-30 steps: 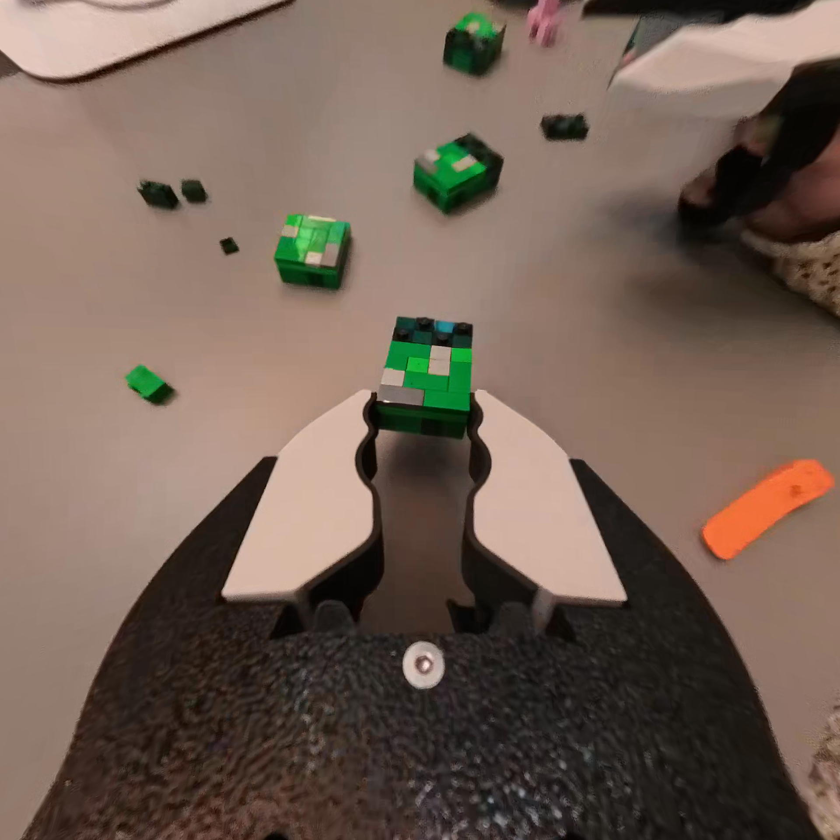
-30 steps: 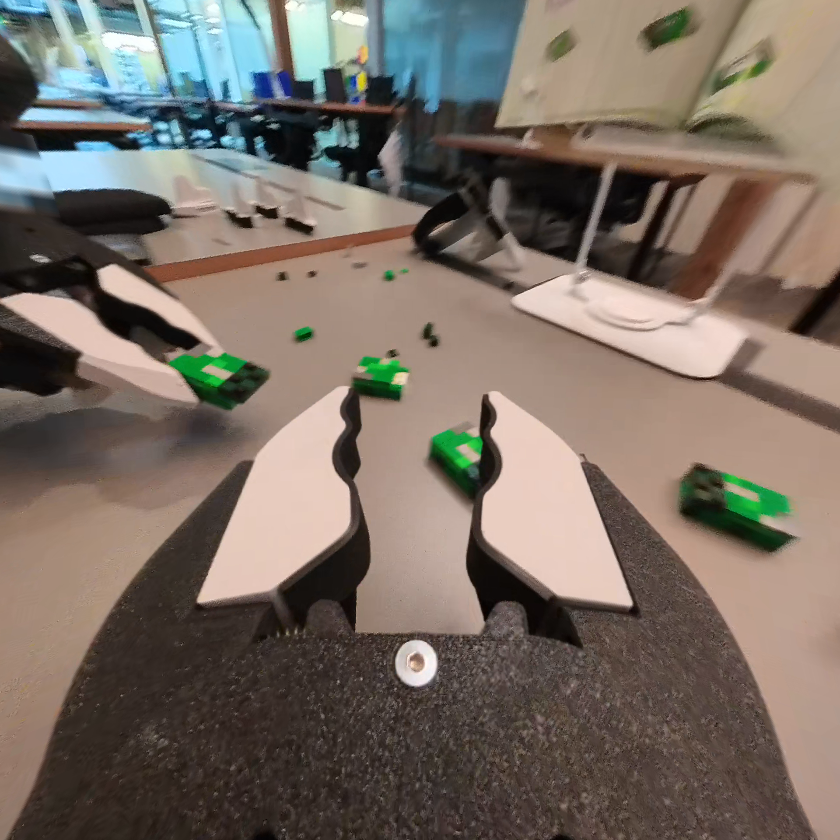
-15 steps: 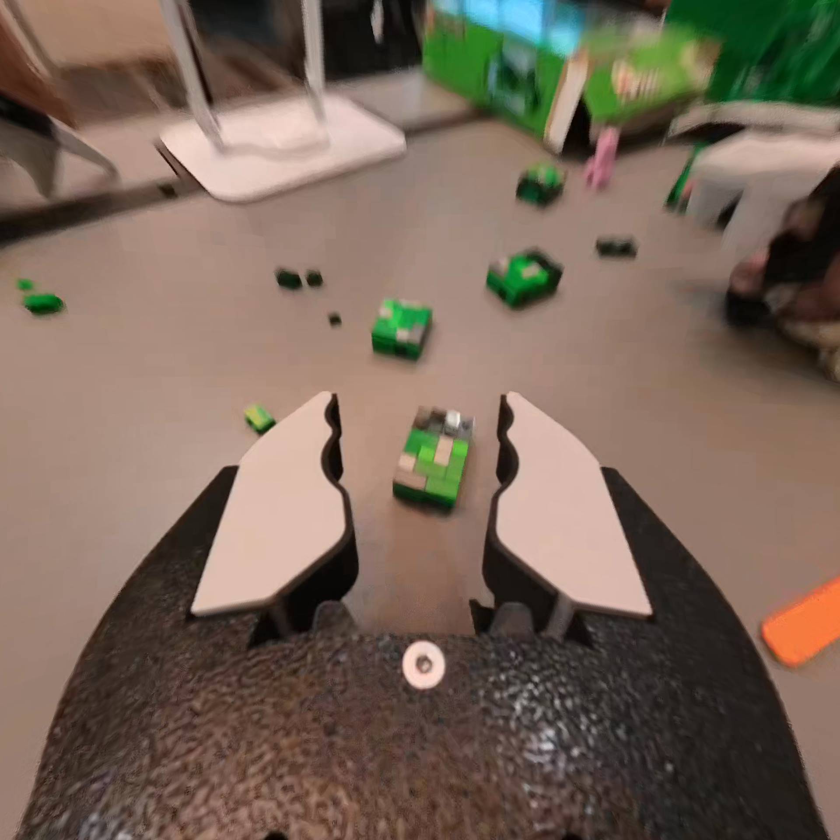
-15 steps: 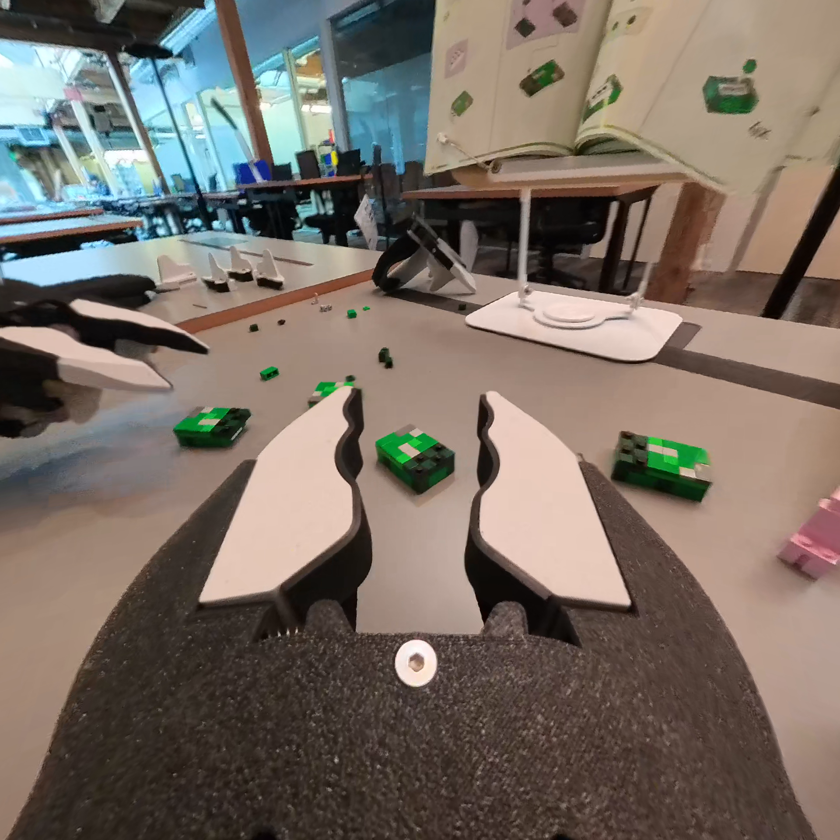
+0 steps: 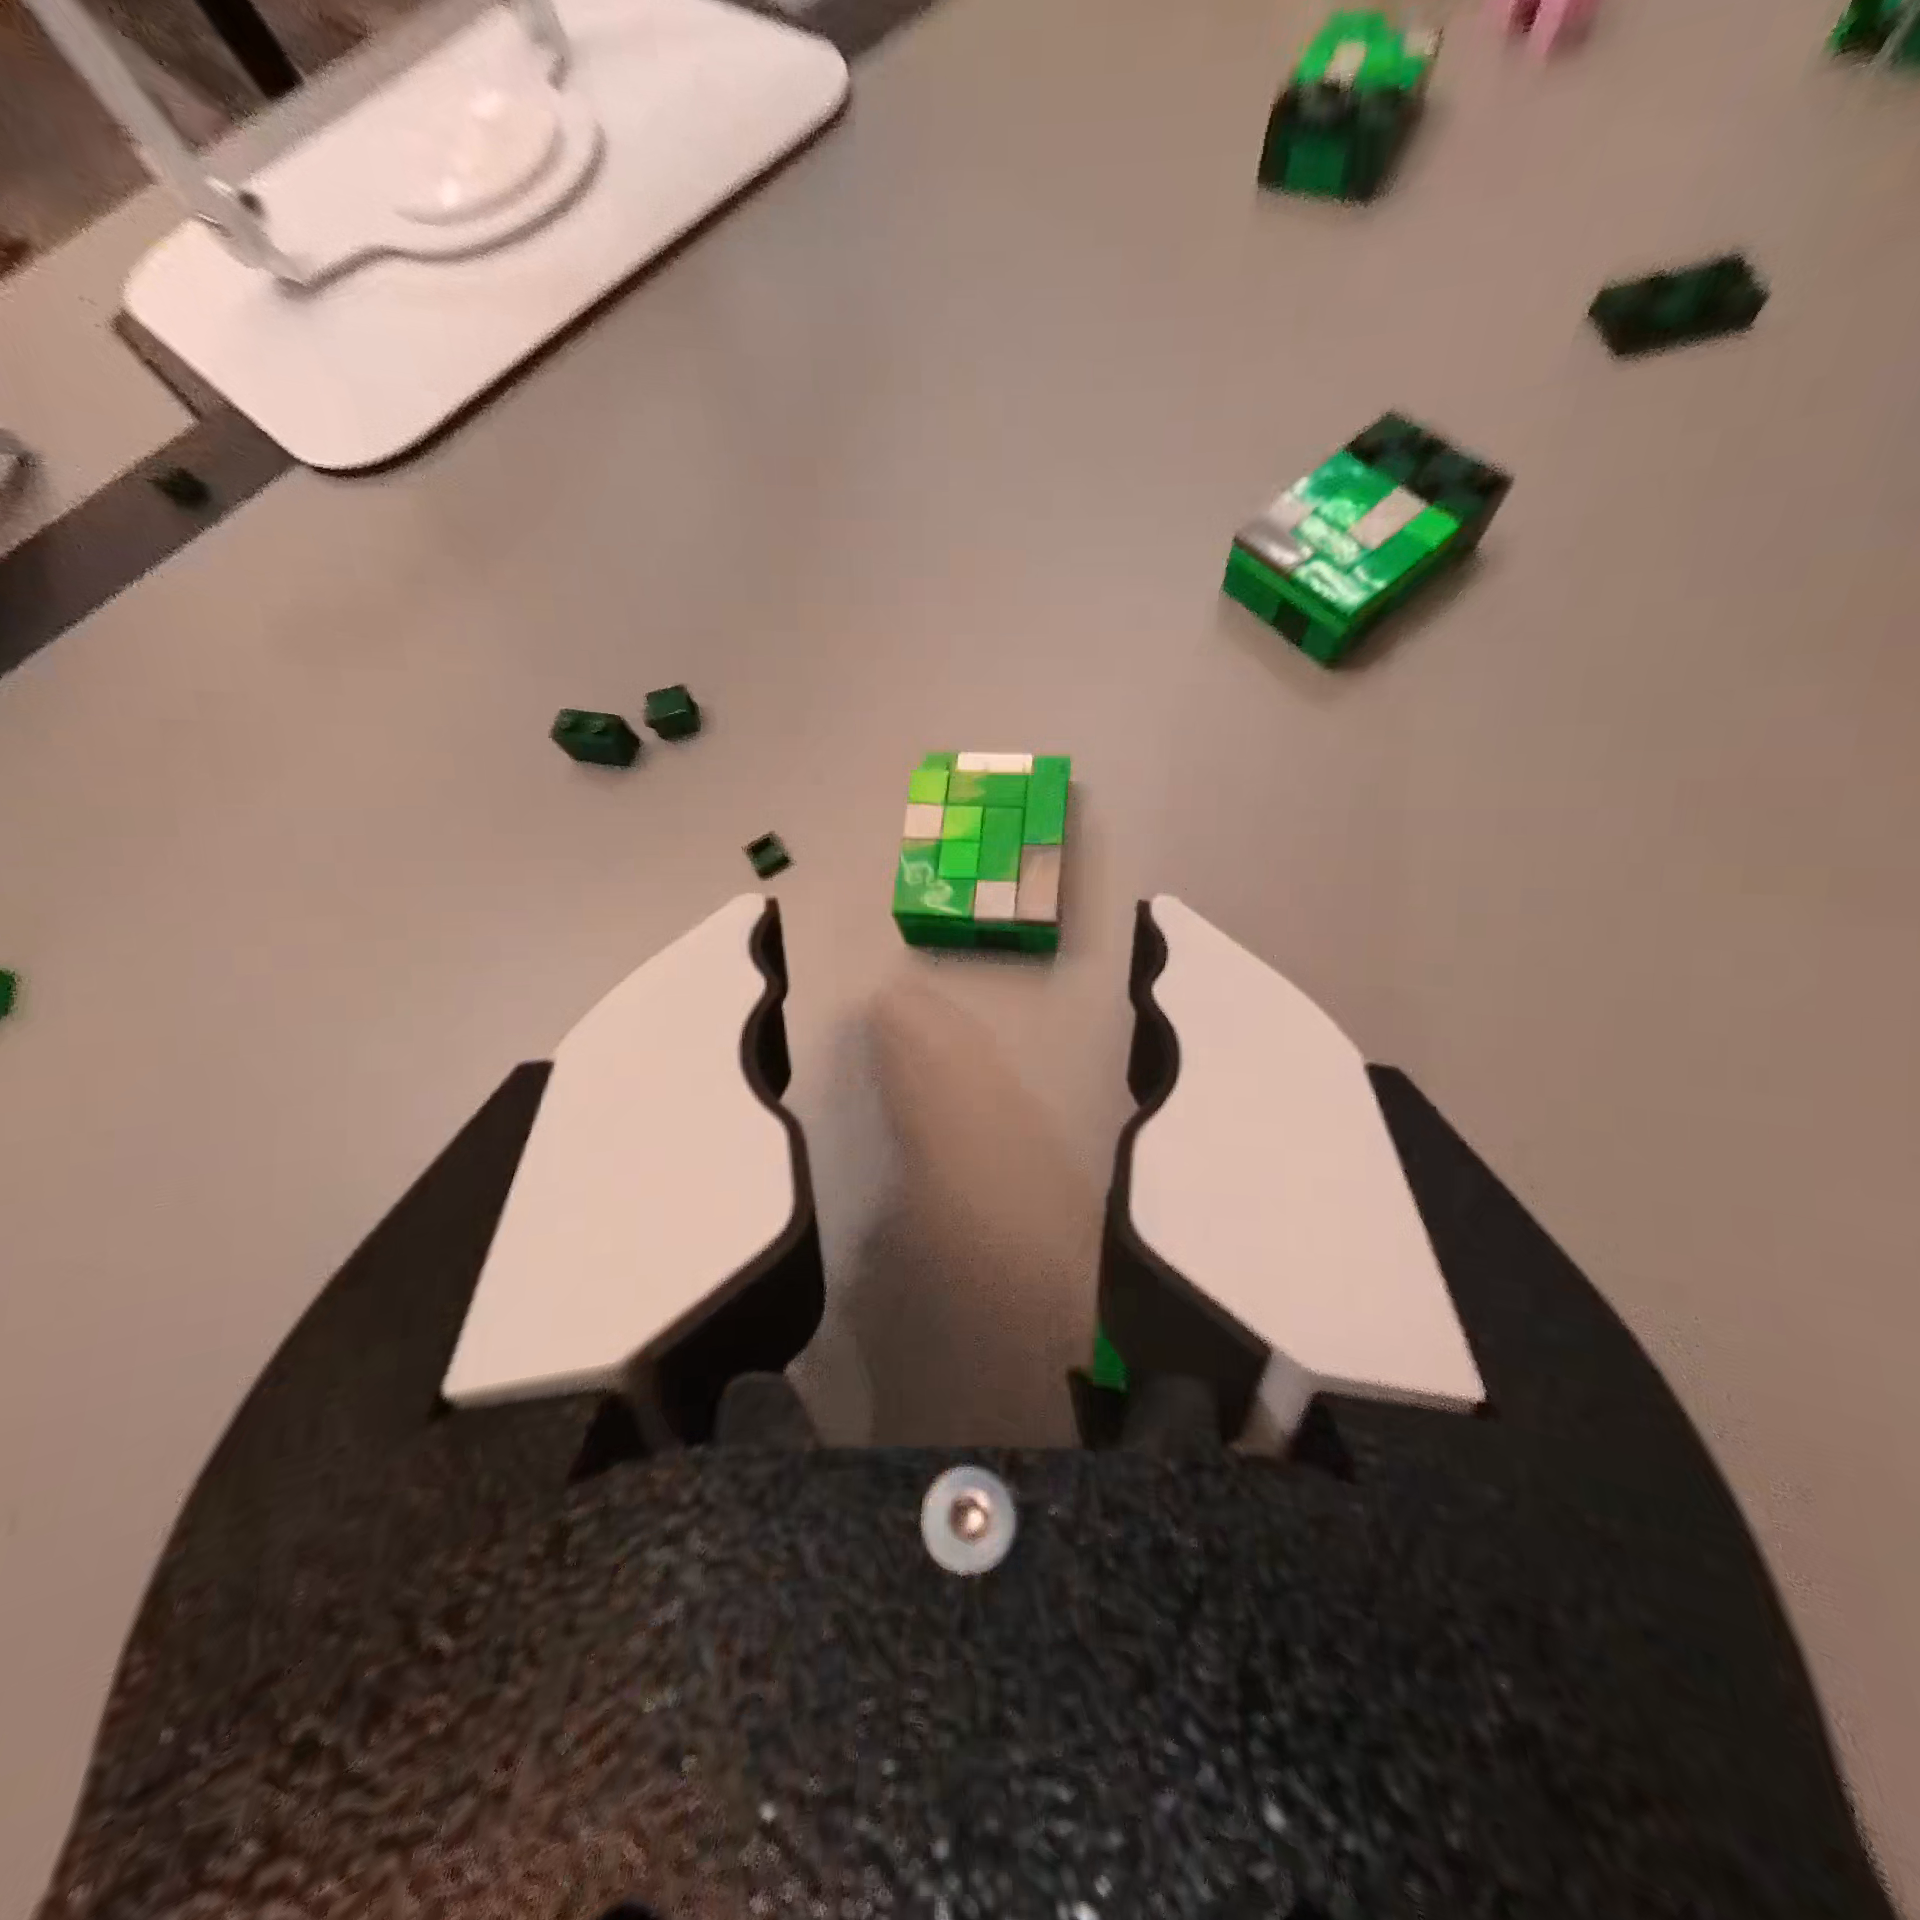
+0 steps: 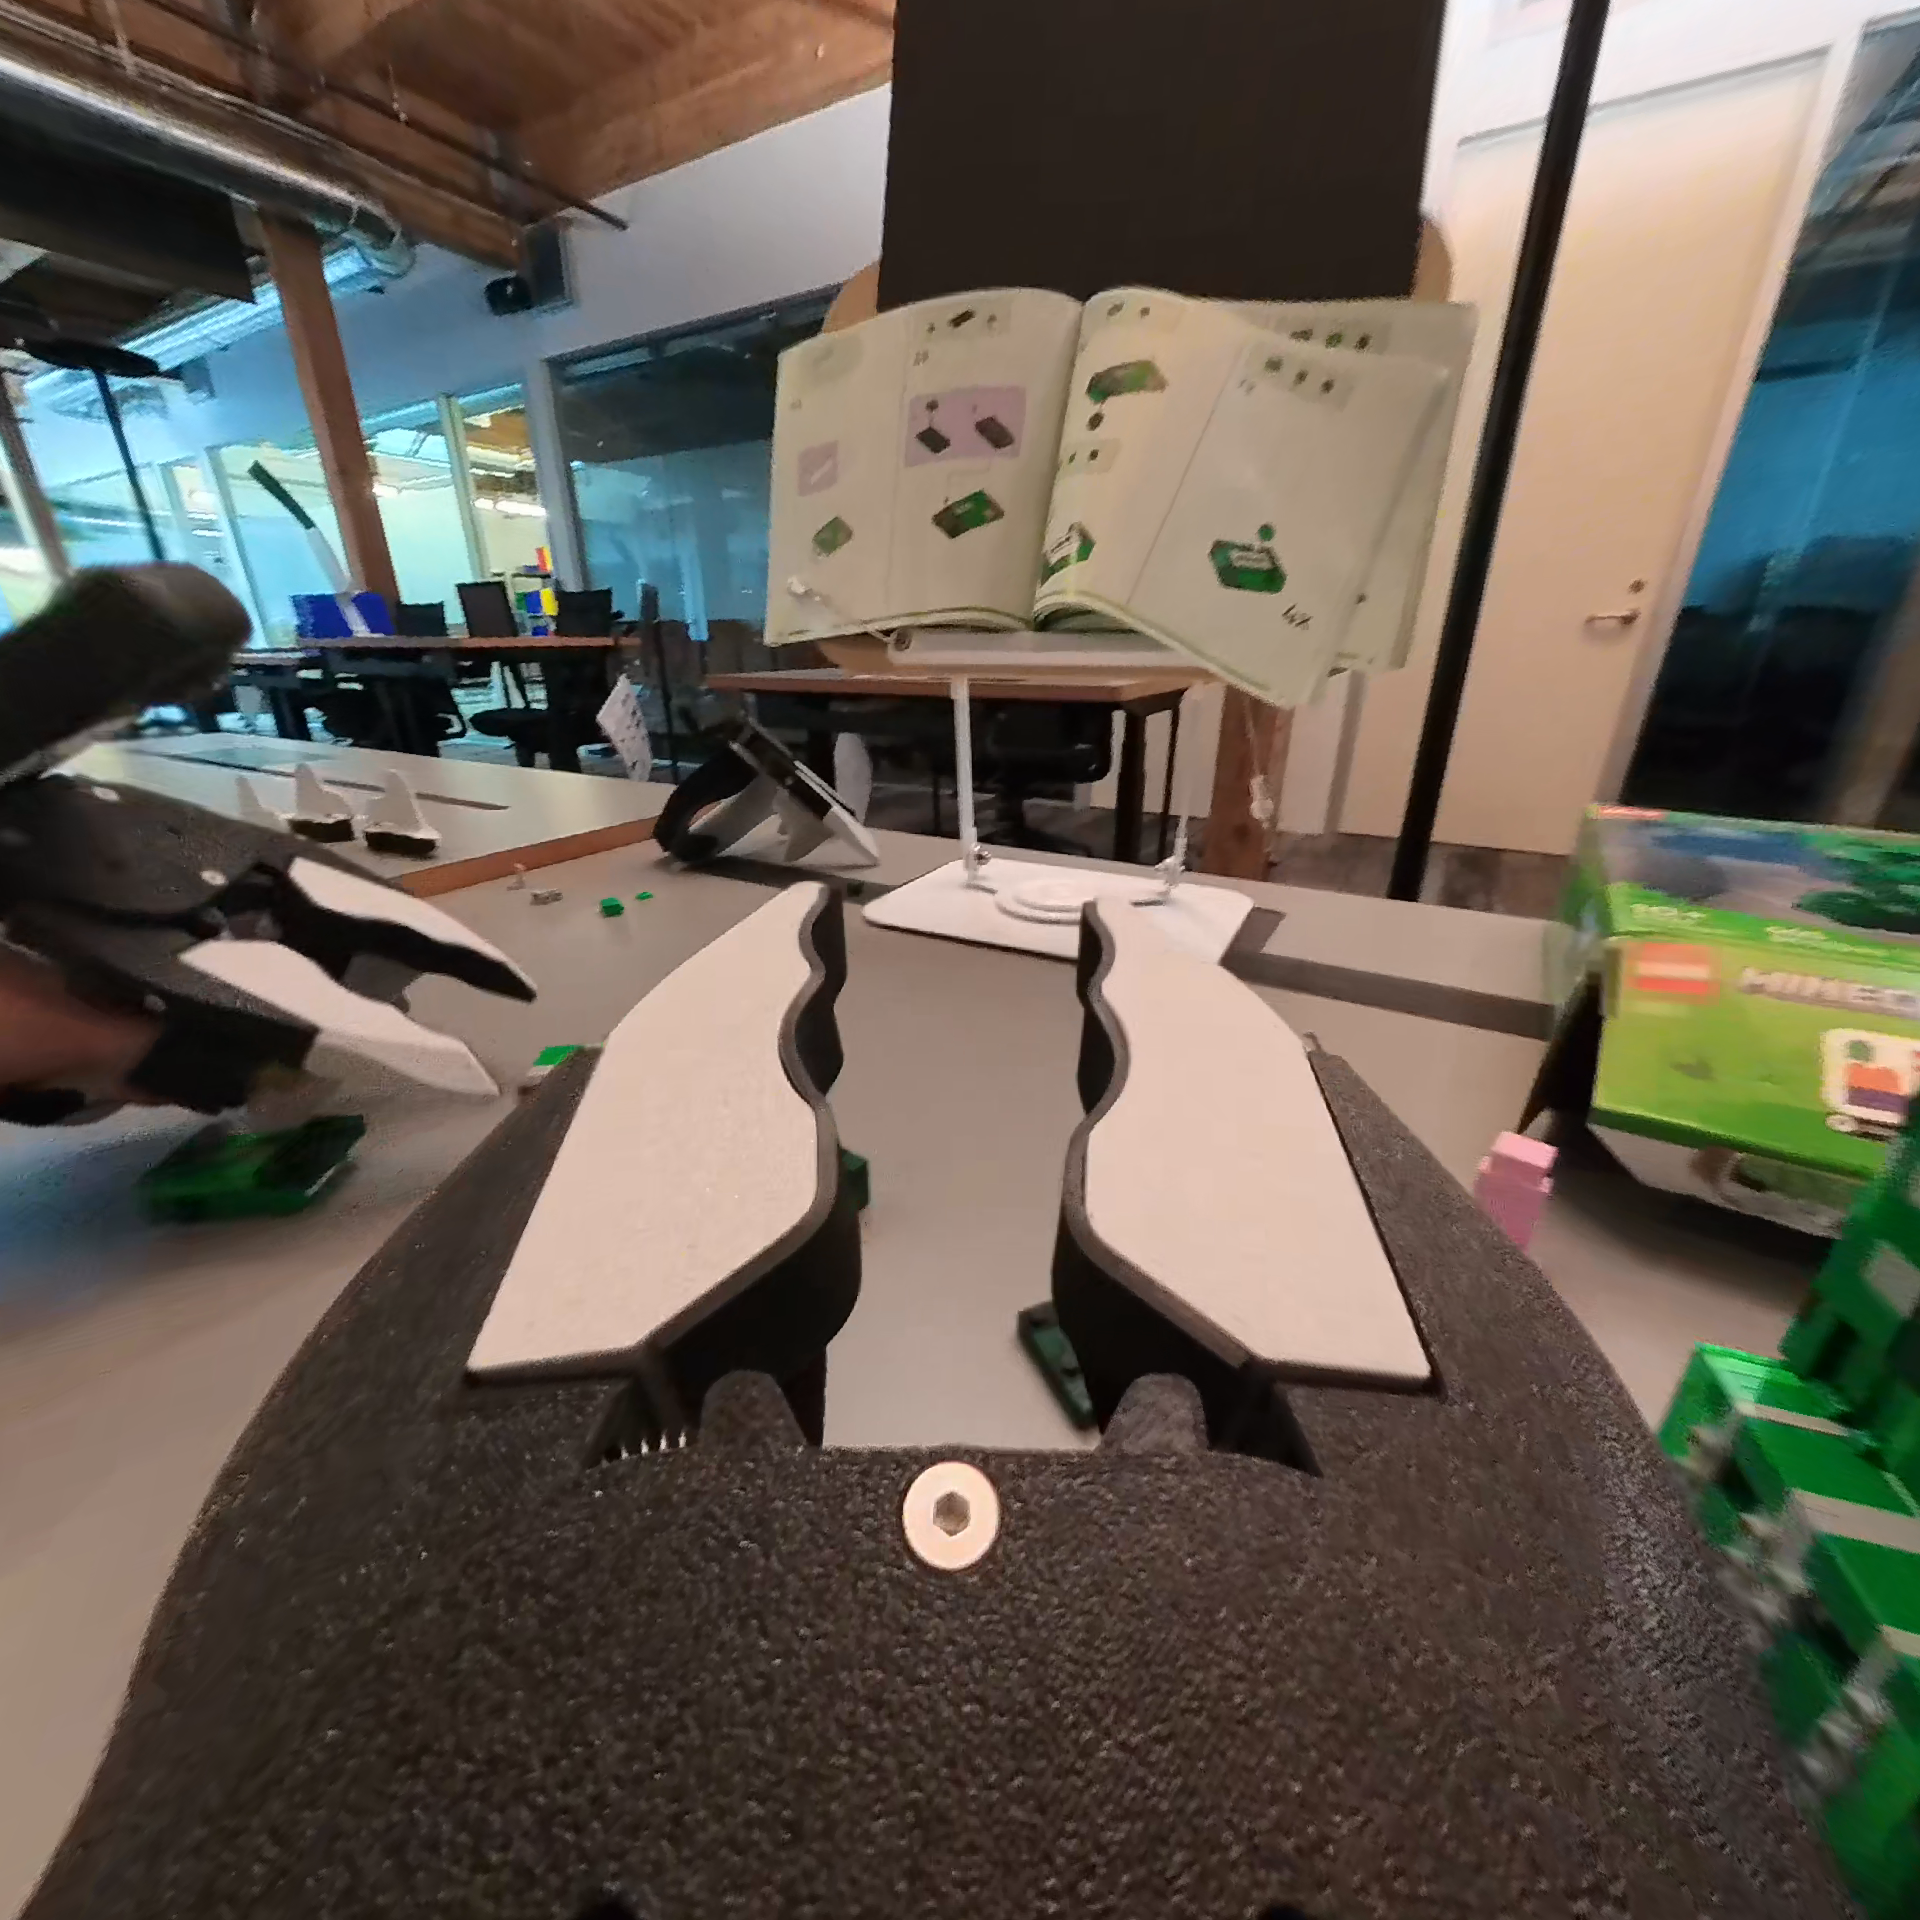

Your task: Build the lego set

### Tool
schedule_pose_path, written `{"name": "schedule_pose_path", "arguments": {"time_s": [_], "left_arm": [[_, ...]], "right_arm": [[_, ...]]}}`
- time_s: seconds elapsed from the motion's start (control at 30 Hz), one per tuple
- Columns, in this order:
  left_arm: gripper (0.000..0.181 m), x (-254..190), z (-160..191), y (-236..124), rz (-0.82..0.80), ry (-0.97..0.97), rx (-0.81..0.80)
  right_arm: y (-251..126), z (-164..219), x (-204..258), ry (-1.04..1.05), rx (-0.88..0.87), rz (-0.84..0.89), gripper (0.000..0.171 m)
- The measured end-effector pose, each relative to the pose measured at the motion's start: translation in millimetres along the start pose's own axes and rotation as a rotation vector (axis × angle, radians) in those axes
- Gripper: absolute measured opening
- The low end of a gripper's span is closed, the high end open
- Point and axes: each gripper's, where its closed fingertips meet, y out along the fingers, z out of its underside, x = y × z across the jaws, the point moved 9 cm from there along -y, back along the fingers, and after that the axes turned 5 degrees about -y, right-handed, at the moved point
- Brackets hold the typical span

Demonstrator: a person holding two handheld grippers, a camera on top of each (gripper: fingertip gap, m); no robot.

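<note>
Two tongs hanging wide and empty over the desk (image 5: 1039,416).
Left tongs (image 5: 956,914) are pointing at a green block (image 5: 982,850) lying flat just ahead of the tips; right tongs (image 6: 956,935) are facing the manual (image 6: 1091,468), with nothing between them. Block is likely light, stiff, slick-topped, prone to shedding tiles; gripping its long side walls seems safest.

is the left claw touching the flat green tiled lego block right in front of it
Apart. In the left wrist view, bare grey table shows between the open left claw and the flat green tiled lego block lying beyond its fingertips.
</note>
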Motion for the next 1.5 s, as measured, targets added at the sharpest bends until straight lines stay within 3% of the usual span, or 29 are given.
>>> {"name": "schedule_pose_path", "arguments": {"time_s": [0.17, 0.37, 0.5, 0.6, 0.77, 0.97, 1.03, 1.2, 1.33, 1.5], "left_arm": [[0.057, 0.5, -11.3, 17.5, 0.037, -0.008, 0.088], [0.033, -4.0, -14.8, 23.5, 0.014, -0.001, 0.204], [0.033, -25.3, -22.7, 2.3, 0.046, 0.07, 0.098], [0.033, -54.5, -26.9, -16.7, 0.177, 0.103, 0.004], [0.033, -101.0, -17.6, -30.8, 0.281, 0.159, -0.043], [0.033, -121.6, 2.1, -43.6, 0.272, 0.109, -0.089], [0.033, -121.6, 8.1, -46.0, 0.28, 0.087, -0.091], [0.033, -122.5, 13.9, -50.8, 0.315, 0.064, -0.094], [0.033, -131.7, 18.5, -61.0, 0.448, 0.118, -0.103], [0.033, -134.4, 23.6, -68.7, 0.526, 0.103, -0.152]], "right_arm": [[-6.5, -7.0, -11.7, -0.034, -0.007, 0.073, 0.041], [-1.2, -2.1, -16.3, -0.17, 0.241, -0.035, 0.032], [3.4, 13.6, -23.7, -0.223, 0.562, -0.21, 0.03], [9.9, 27.5, -34.2, -0.231, 0.732, -0.284, 0.028], [23.0, 45.6, -34.6, -0.251, 0.912, -0.411, 0.038], [18.1, 46.0, -22.3, -0.255, 0.989, -0.422, 0.036], [13.0, 41.1, -11.8, -0.206, 0.965, -0.491, 0.037], [8.3, 47.5, -17.5, -0.172, 0.942, -0.444, 0.036], [5.7, 47.7, -8.8, -0.112, 0.908, -0.55, 0.038], [13.7, 43.6, -18.6, -0.234, 0.814, -0.554, 0.047]]}}
